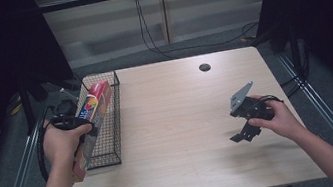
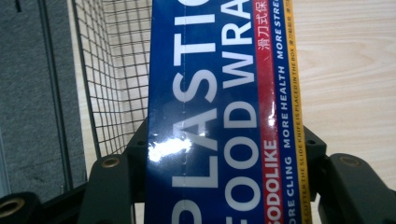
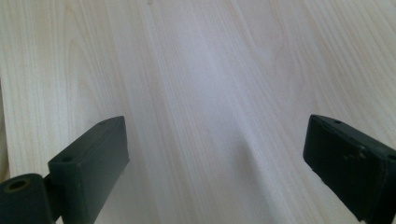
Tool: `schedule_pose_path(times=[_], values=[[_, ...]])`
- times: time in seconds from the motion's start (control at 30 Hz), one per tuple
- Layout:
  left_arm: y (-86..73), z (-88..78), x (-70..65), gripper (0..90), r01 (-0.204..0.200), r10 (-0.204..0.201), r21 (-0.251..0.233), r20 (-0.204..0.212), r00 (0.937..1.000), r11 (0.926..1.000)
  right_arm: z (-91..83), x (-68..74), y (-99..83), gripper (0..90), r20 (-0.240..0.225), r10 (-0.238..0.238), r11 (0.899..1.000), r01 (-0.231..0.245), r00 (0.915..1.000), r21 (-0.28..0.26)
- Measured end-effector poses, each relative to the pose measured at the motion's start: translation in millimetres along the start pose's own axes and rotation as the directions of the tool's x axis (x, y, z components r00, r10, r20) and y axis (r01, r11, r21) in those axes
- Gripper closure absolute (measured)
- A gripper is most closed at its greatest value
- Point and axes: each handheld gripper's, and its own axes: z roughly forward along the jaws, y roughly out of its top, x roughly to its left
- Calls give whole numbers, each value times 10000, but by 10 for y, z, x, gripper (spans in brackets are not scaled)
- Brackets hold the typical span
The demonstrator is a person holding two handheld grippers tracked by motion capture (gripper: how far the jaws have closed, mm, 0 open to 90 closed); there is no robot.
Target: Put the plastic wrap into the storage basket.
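A long blue and red box of plastic food wrap [image 1: 94, 106] is clamped in my left gripper [image 1: 86, 127] at the table's left edge. The box lies lengthwise over a black wire basket [image 1: 112, 132], its far red end above the basket and its near end past the basket's near rim. In the left gripper view the box [image 2: 219, 116] runs up between the jaws, with the basket mesh [image 2: 116, 70] behind it on the left. My right gripper [image 1: 244, 133] hangs open just above the bare wood at the right. Its jaws stand wide apart around nothing in the right gripper view [image 3: 215, 158].
The light wooden table [image 1: 181, 106] has a small dark round hole [image 1: 204, 67] near its far edge. Metal rails run along both sides of the table, and cables lie on the floor behind it. Black curtains close in left and right.
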Motion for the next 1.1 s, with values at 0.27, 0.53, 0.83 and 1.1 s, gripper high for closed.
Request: schedule_pose_path(times=[0.27,0.53,0.83,1.1], values=[[0,38,42,423,560,-559,50,-203,9982,9984,-12,-3,-18,65,-35,-13,10000,12,10000,-23],[13,69,36,423,950,-949,15,-388,9947,9955,-10,3,-17,65,-38,-23,10000,23,10000,-76],[31,99,-26,422,958,-952,83,-566,9938,9954,9,14,-6,65,-111,-77,9998,75,9999,-181],[58,159,-81,421,944,-936,107,-594,9938,9955,21,28,-4,65,-144,-47,9999,45,9999,-129]])
